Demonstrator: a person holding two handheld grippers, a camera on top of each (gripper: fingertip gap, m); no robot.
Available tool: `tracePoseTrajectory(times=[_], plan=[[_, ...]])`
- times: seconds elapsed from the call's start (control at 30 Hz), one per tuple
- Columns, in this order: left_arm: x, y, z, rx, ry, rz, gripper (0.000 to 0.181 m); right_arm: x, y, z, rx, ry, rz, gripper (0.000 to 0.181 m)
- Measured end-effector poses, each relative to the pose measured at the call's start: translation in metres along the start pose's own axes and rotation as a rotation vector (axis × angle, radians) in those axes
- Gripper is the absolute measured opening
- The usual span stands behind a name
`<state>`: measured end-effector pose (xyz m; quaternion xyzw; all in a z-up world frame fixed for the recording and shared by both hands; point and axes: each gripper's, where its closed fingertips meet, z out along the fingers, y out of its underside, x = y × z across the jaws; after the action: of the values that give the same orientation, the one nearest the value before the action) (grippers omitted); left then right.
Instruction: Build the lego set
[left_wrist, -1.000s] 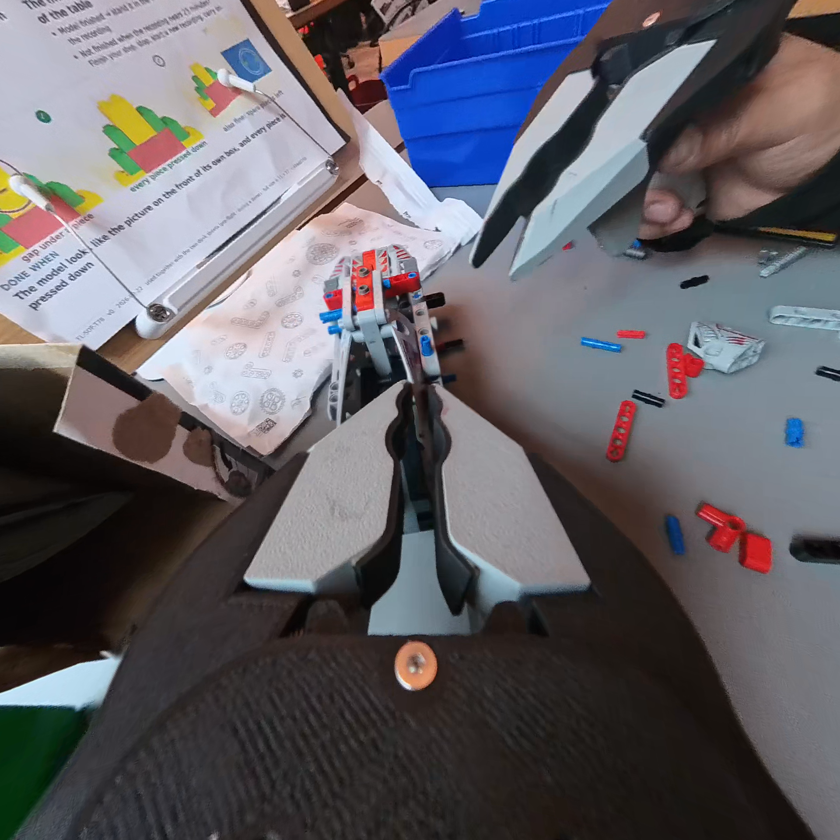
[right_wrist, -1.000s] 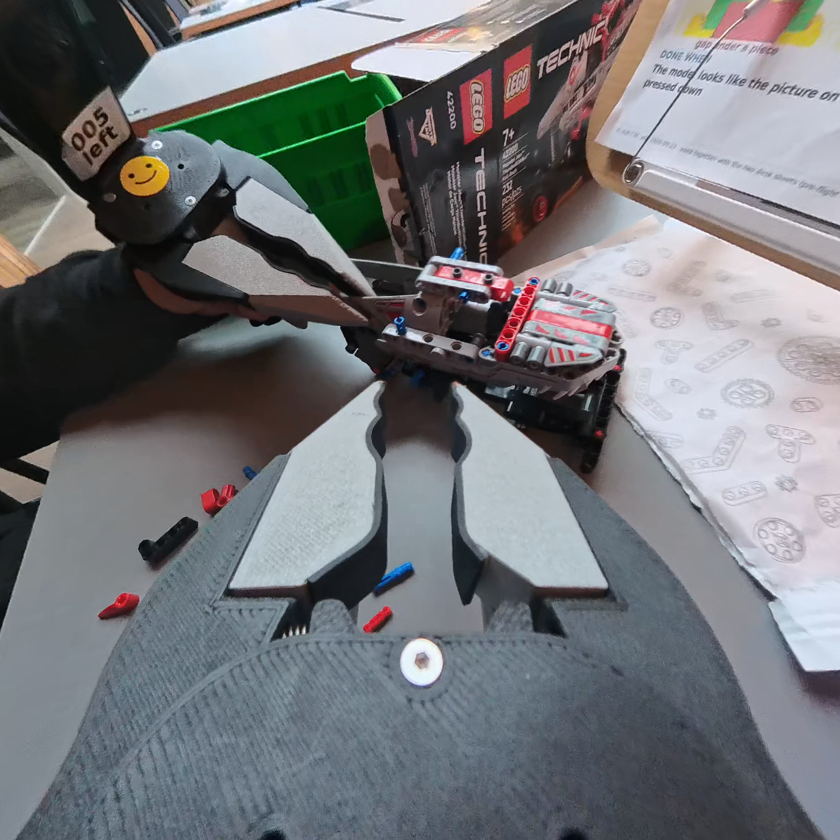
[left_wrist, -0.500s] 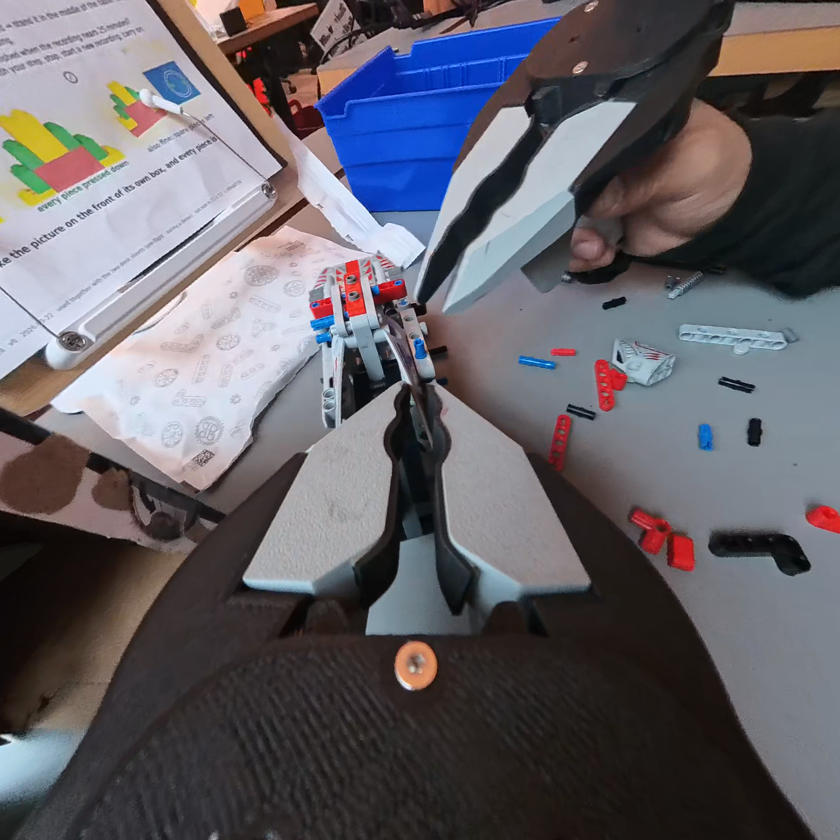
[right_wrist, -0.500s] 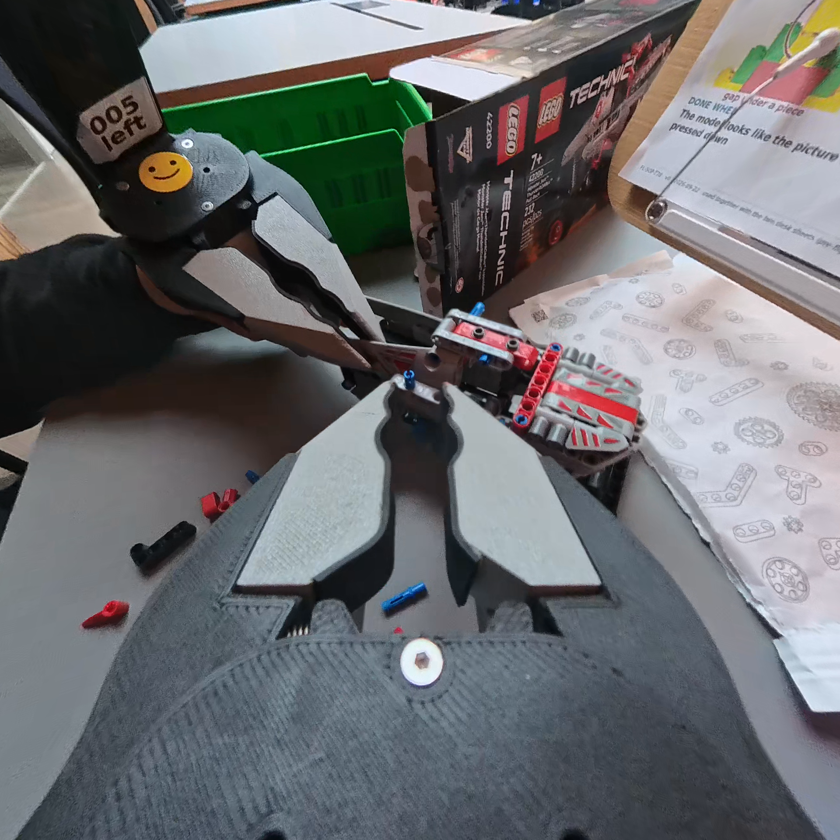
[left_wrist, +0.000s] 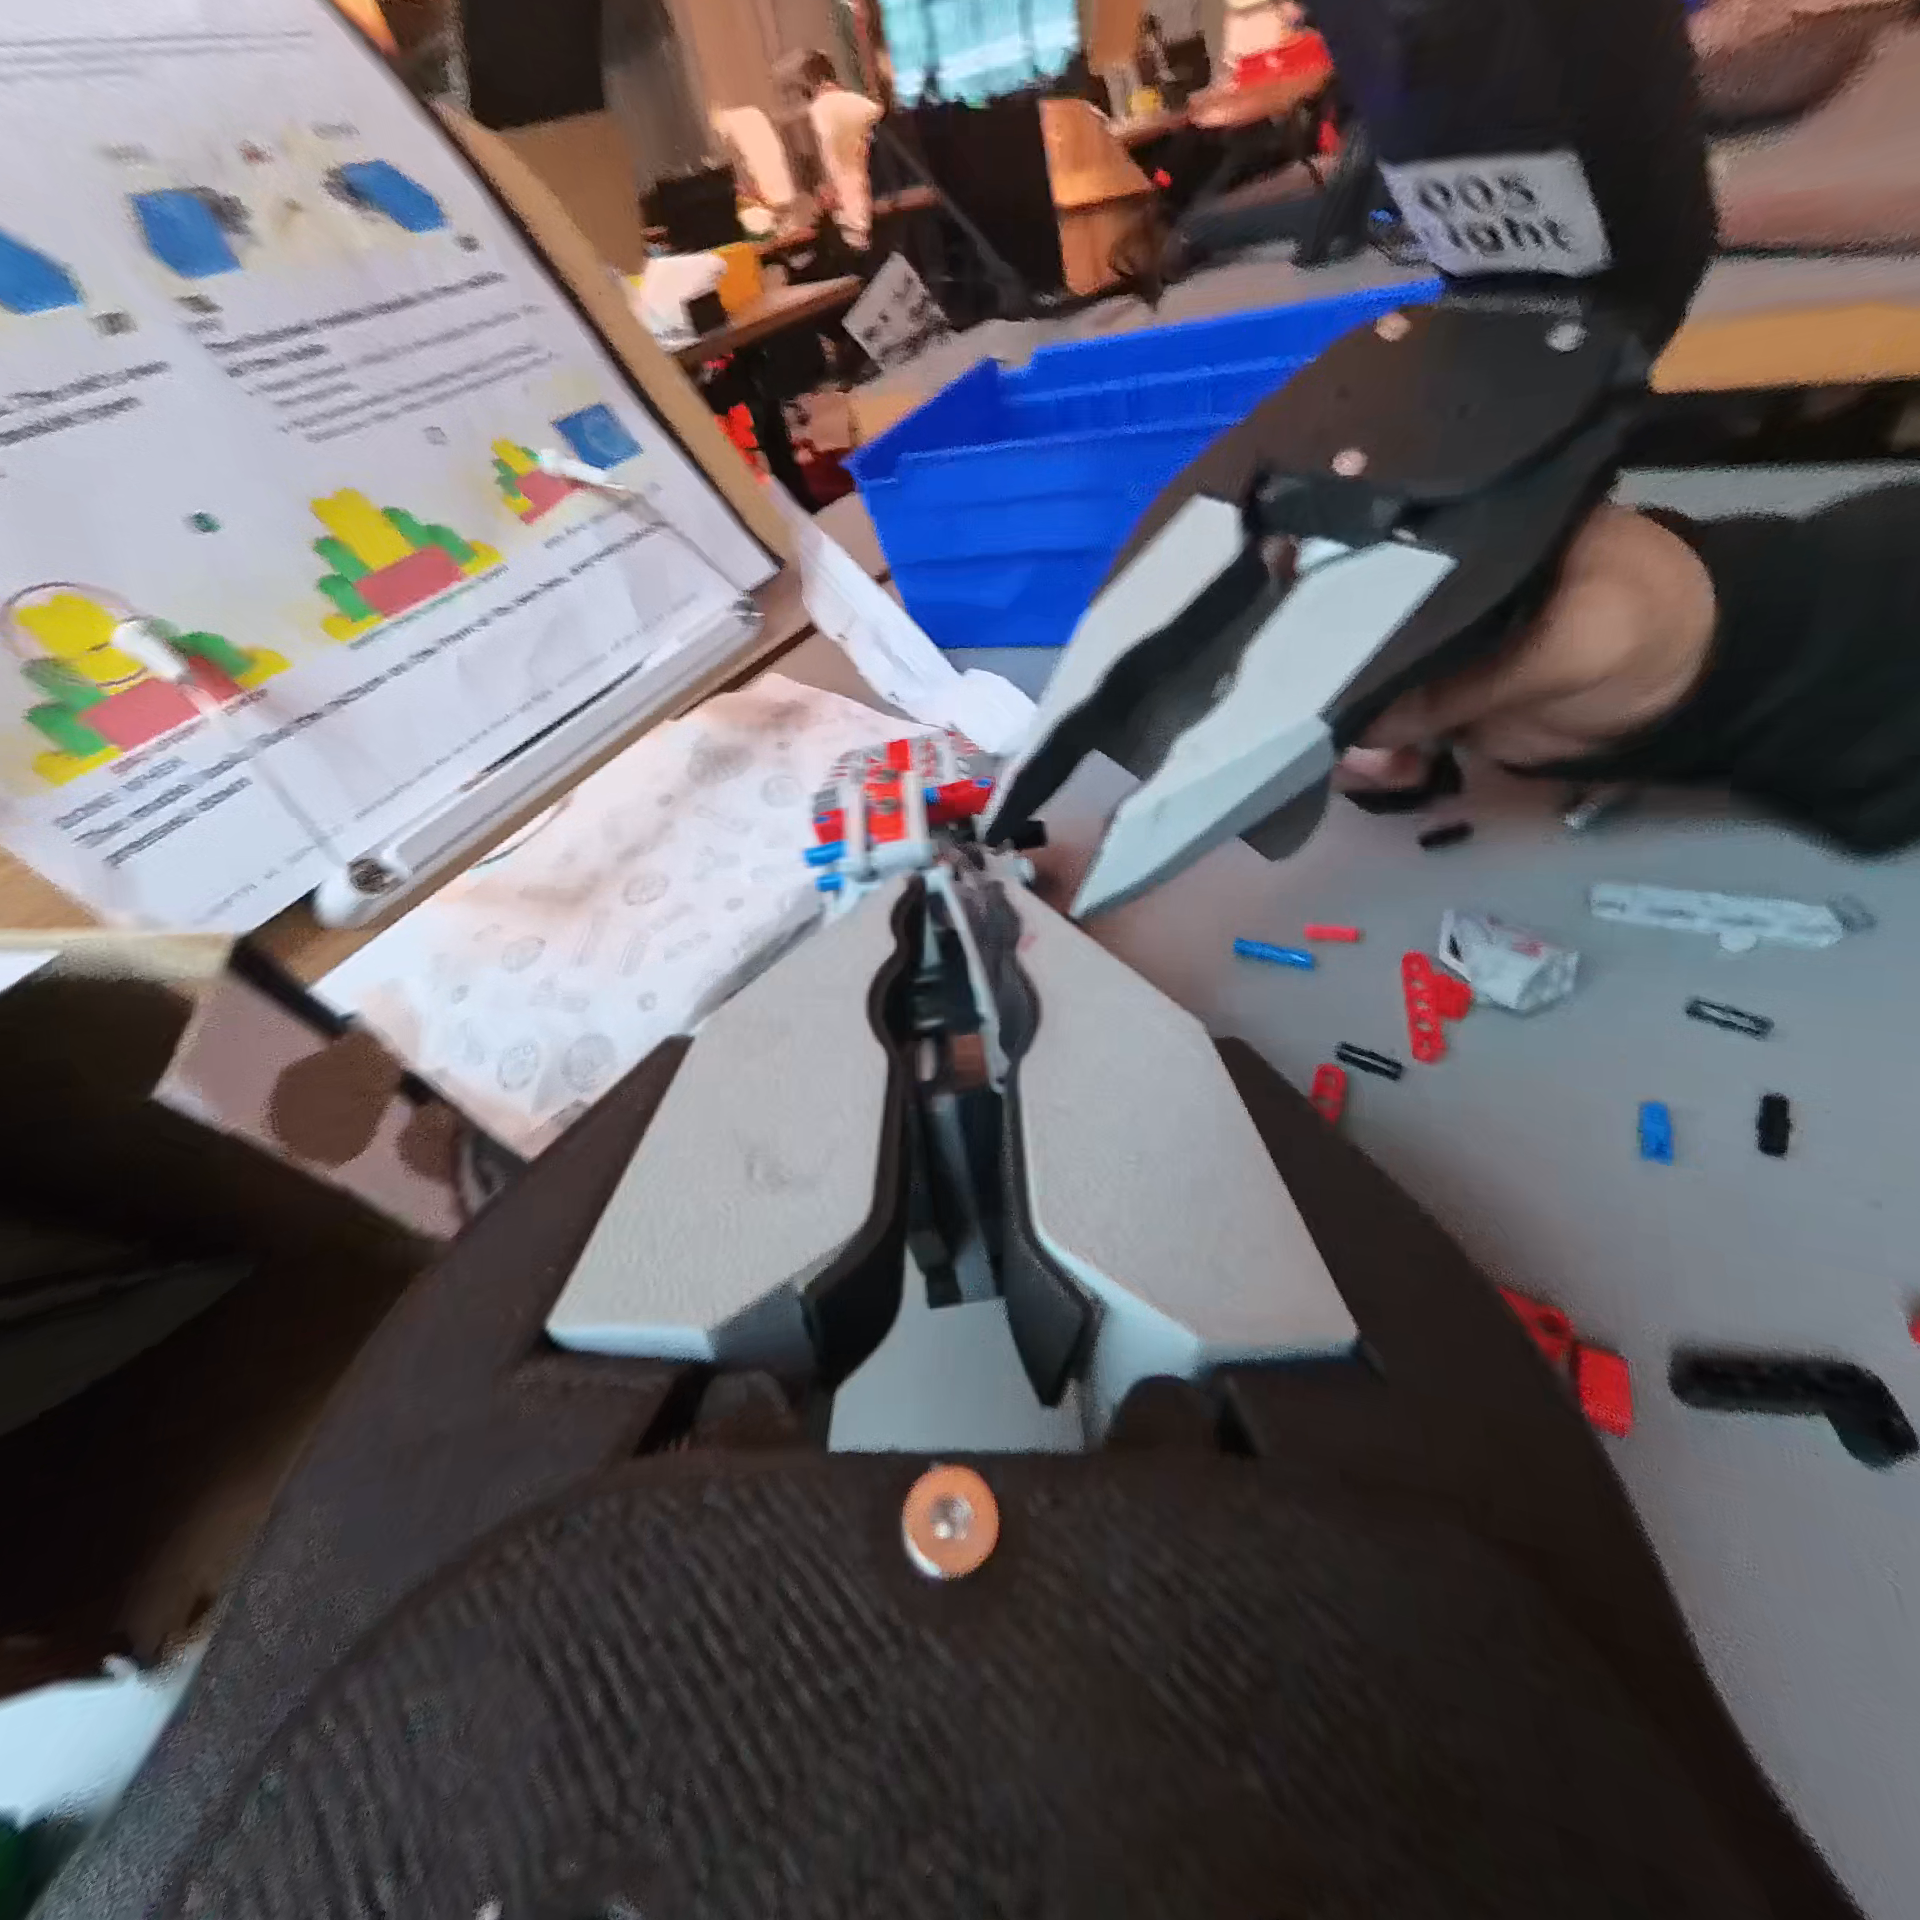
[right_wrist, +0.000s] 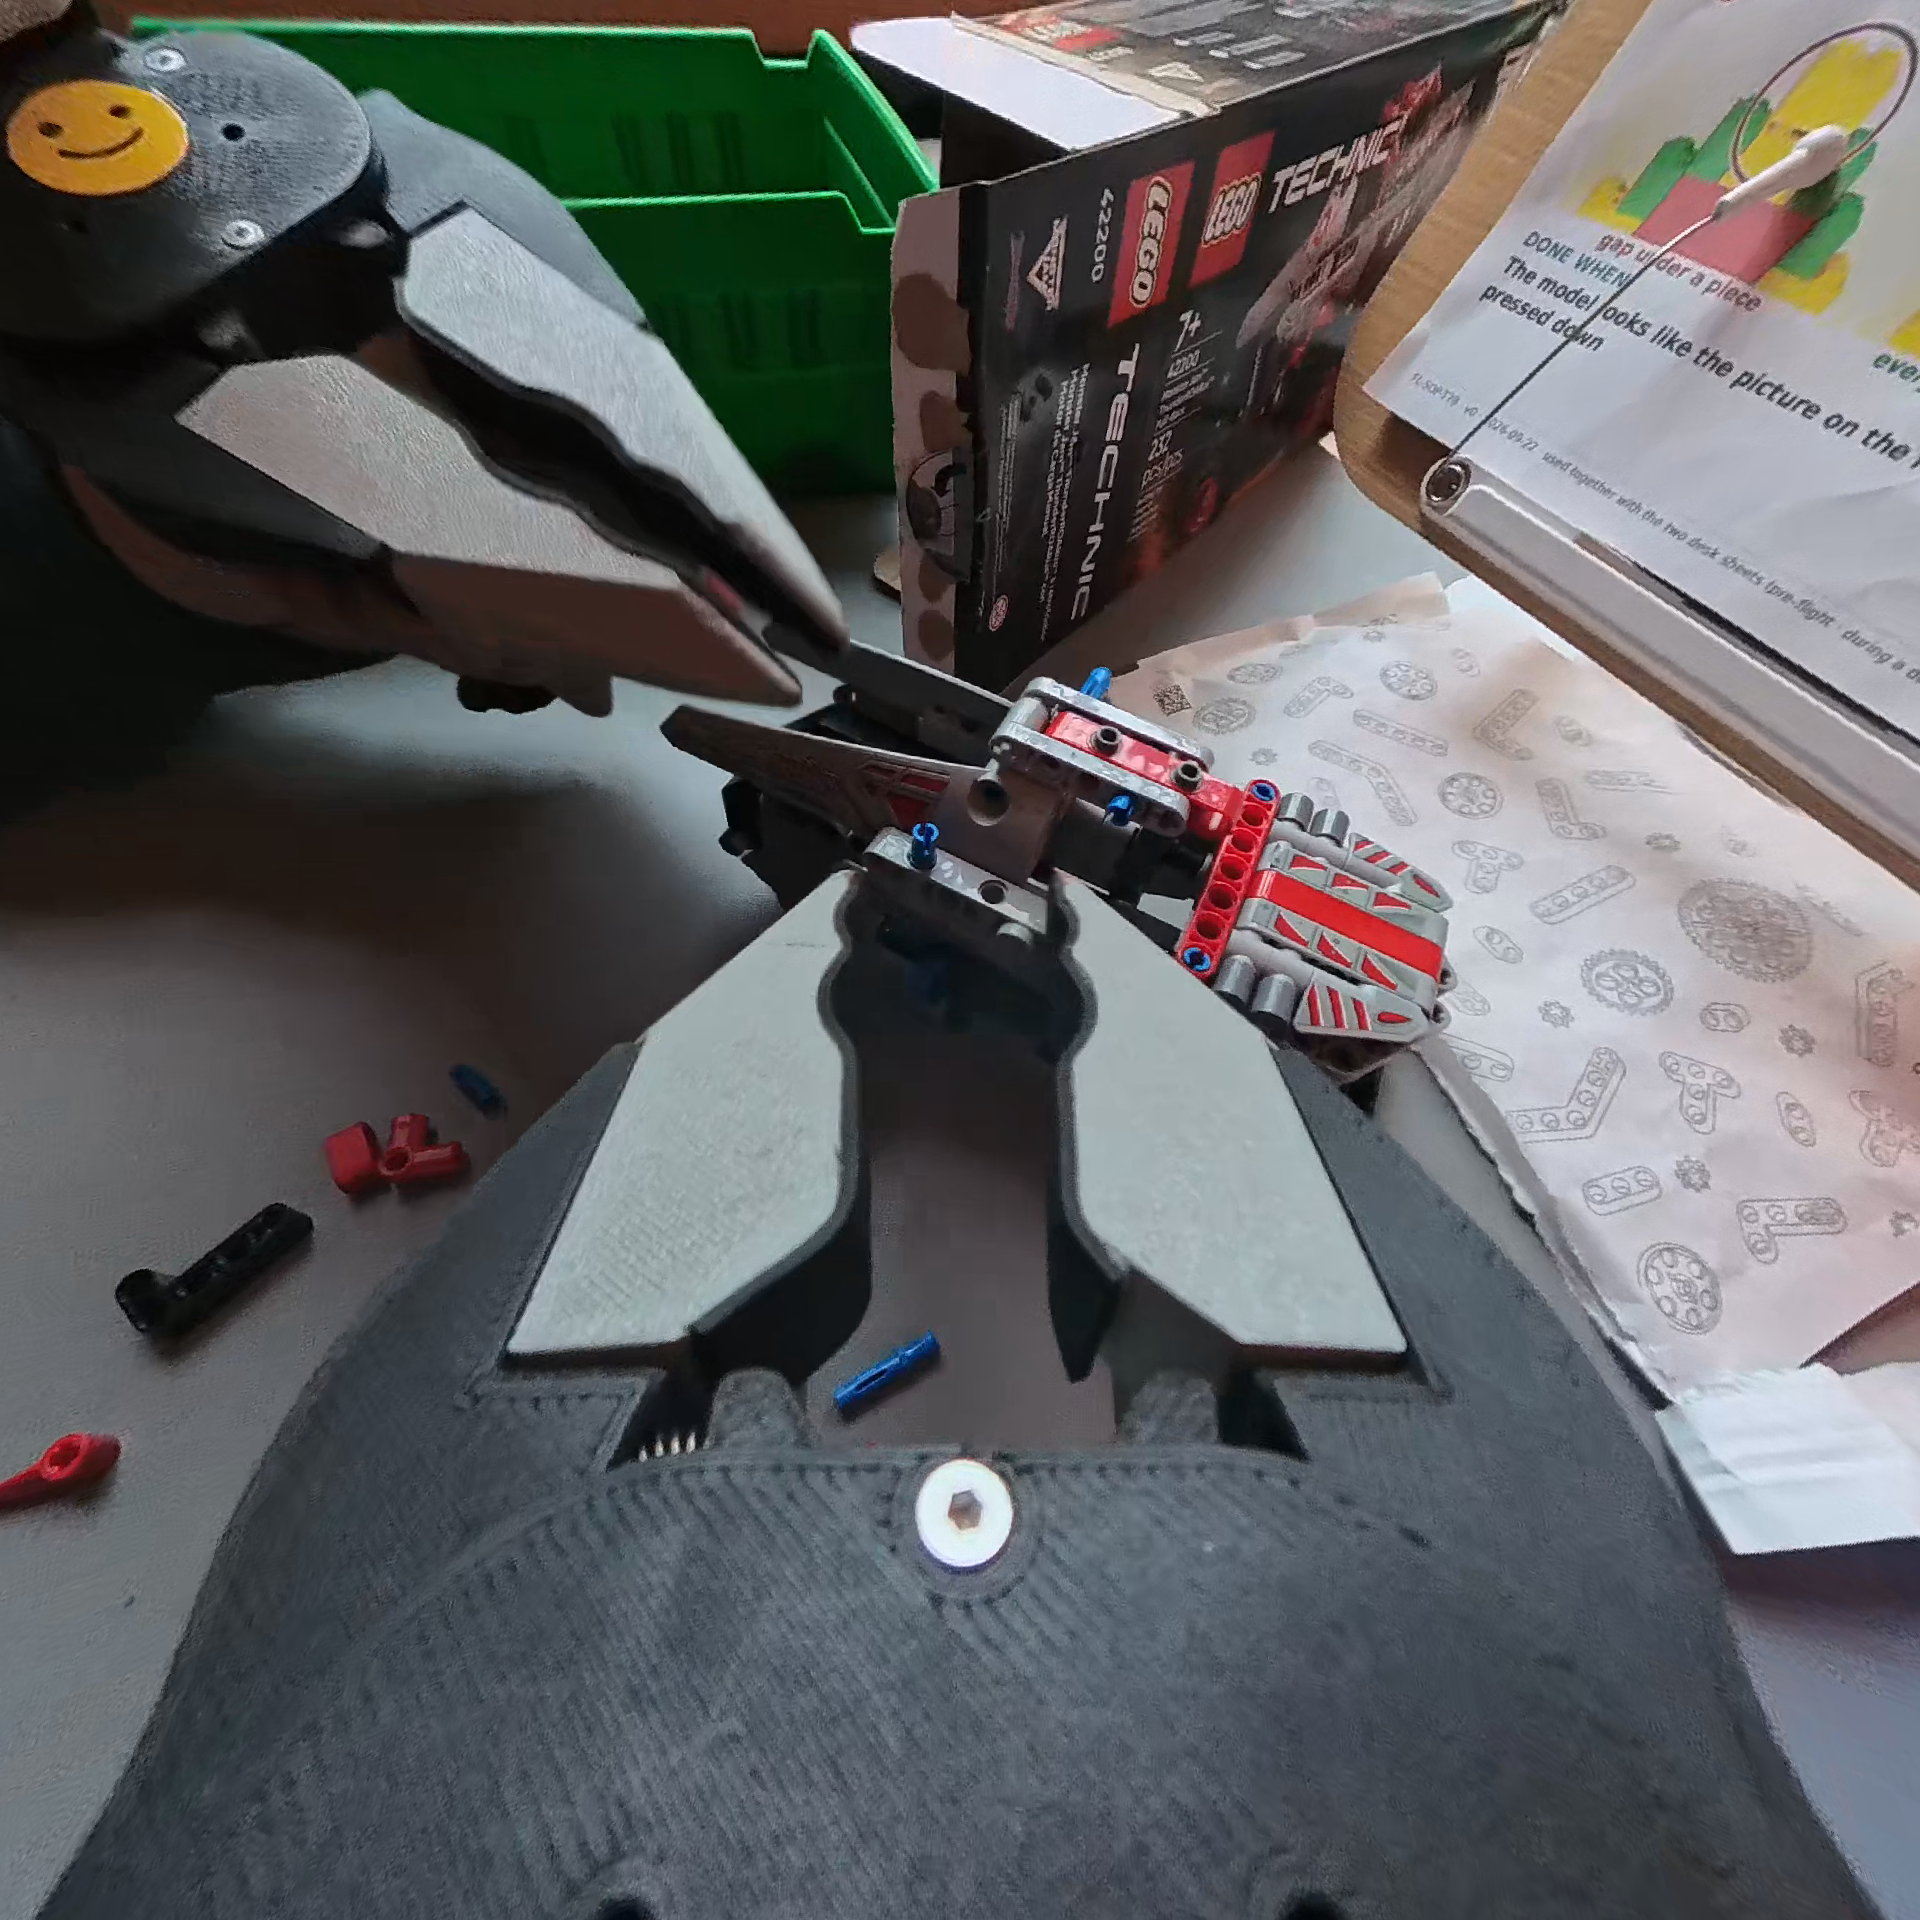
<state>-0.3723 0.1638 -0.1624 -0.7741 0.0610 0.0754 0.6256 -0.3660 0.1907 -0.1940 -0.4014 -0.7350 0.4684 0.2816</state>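
Left gripper (left_wrist: 961, 914): jaws clenched on the rear panel end of the lego model (left_wrist: 899, 805); grey and black parts of the model sit pinched in the narrow slot between them. In the right wrist view the same gripper (right_wrist: 810, 665) comes in from the upper left, its tips on the dark tail panels.

Right gripper (right_wrist: 956, 914): jaws released, with a clear gap between them. Tips are at the near grey beam of the lego model (right_wrist: 1143, 831), one on each side of it; contact cannot be judged. In the left wrist view this gripper (left_wrist: 1039, 873) has one tip by the model's side and the other tip apart from it, over the tabletop (left_wrist: 1558, 1195).

Model position: on the grey tabletop (right_wrist: 208, 987), red-and-grey front end overlapping the edge of the printed paper sheet (right_wrist: 1662, 987). Whether it is lifted cannot be told.

Surroundings:
- blue pin (right_wrist: 885, 1371) on the tabletop, seen between the right jaws
- loose red, black and blue pieces (left_wrist: 1434, 1003) scattered to the right
- lego box (right_wrist: 1091, 395) standing behind the model
- green bin (right_wrist: 727, 208) beside the box
- blue bin (left_wrist: 1039, 499) further back
- tilted instruction board (left_wrist: 312, 468)
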Motion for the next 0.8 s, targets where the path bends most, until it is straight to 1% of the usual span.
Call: tracePoseTrajectory(times=[0.03, 0.1, 0.17, 0.23, 0.27, 0.33, 0.37, 0.4, 0.43, 0.5, 0.6, 0.73, 0.8], plan=[[-0.008, 0.000, -0.001, 0.002, -0.039, -0.020, 0.014, 0.001, 0.000, 0.000, 0.004, 0.000, 0.013, 0.031], [-0.021, 0.006, -0.002, -0.024, -0.104, -0.032, 0.031, 0.004, 0.000, -0.001, 0.019, 0.001, 0.027, 0.033], [-0.025, 0.018, 0.001, -0.084, -0.119, -0.035, 0.041, 0.006, -0.003, -0.003, 0.042, 0.000, 0.033, 0.032], [-0.022, 0.031, 0.006, -0.148, -0.104, -0.057, 0.035, 0.006, -0.003, -0.003, 0.045, -0.003, 0.043, 0.031], [-0.021, 0.036, 0.008, -0.171, -0.095, -0.061, 0.036, 0.006, -0.003, -0.003, 0.046, -0.006, 0.045, 0.031], [-0.019, 0.041, 0.010, -0.184, -0.081, -0.075, 0.033, 0.005, -0.004, -0.003, 0.050, -0.010, 0.050, 0.031], [-0.017, 0.041, 0.010, -0.184, -0.066, -0.079, 0.029, 0.005, -0.004, -0.003, 0.053, -0.012, 0.054, 0.032], [-0.012, 0.042, 0.009, -0.192, -0.033, -0.076, 0.017, 0.005, -0.005, -0.003, 0.058, -0.012, 0.060, 0.033], [-0.009, 0.041, 0.009, -0.191, -0.009, -0.078, 0.015, 0.006, -0.006, -0.004, 0.066, -0.010, 0.068, 0.033], [-0.006, 0.041, 0.010, -0.197, 0.006, -0.069, 0.015, 0.009, -0.009, -0.006, 0.091, 0.001, 0.087, 0.035], [-0.006, 0.040, 0.010, -0.209, -0.020, -0.016, 0.015, 0.017, -0.015, -0.011, 0.134, 0.016, 0.135, 0.039], [-0.001, 0.037, 0.014, -0.210, -0.040, 0.040, 0.015, 0.025, -0.014, -0.011, 0.147, 0.044, 0.204, 0.038], [0.000, 0.037, 0.016, -0.210, -0.050, 0.037, 0.015, 0.024, -0.013, -0.008, 0.137, 0.041, 0.216, 0.036]])
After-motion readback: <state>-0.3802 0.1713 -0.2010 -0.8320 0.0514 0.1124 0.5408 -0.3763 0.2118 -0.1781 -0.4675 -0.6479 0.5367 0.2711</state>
